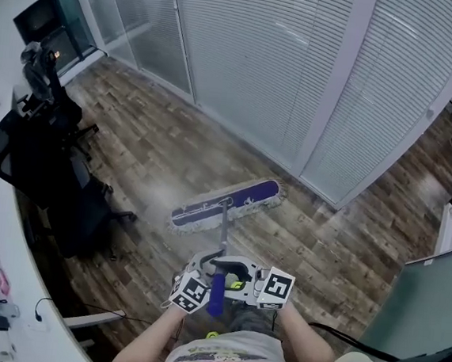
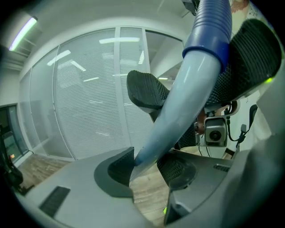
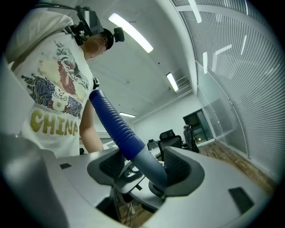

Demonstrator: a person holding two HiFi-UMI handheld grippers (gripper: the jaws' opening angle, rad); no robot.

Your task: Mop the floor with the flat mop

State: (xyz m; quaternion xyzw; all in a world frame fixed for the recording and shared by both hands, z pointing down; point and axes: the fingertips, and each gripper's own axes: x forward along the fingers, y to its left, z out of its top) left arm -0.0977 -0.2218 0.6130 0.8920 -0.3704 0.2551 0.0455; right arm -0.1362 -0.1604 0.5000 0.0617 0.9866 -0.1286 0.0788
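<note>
Grip is the nearest worry: your left gripper [image 2: 147, 167] and right gripper [image 3: 147, 167] each have their jaws closed partway onto the long mop handle [image 1: 223, 240], ribbed blue at the top and pale grey below. The left clamps the grey shaft on the side nearer the mop head, and the right sits just behind it where blue meets grey. That shaft looks smooth and round, so a hard push could let it turn or slide between the pads, and with both holds crowded at the far end from the mop head you have little leverage to stop it. The flat purple-and-white mop head [image 1: 225, 202] lies flat on the brown wood-pattern plank floor [image 1: 157, 154]; if the handle twists, one edge would likely lift and skip its strip. To the left of the mop head, well apart, stands a black wheeled office chair [image 1: 51, 175], whose base could snag a wide sweep. Beyond the mop head, near it, runs the glass partition with white blinds [image 1: 261, 68]; a long forward stroke could knock the head against its foot.
</note>
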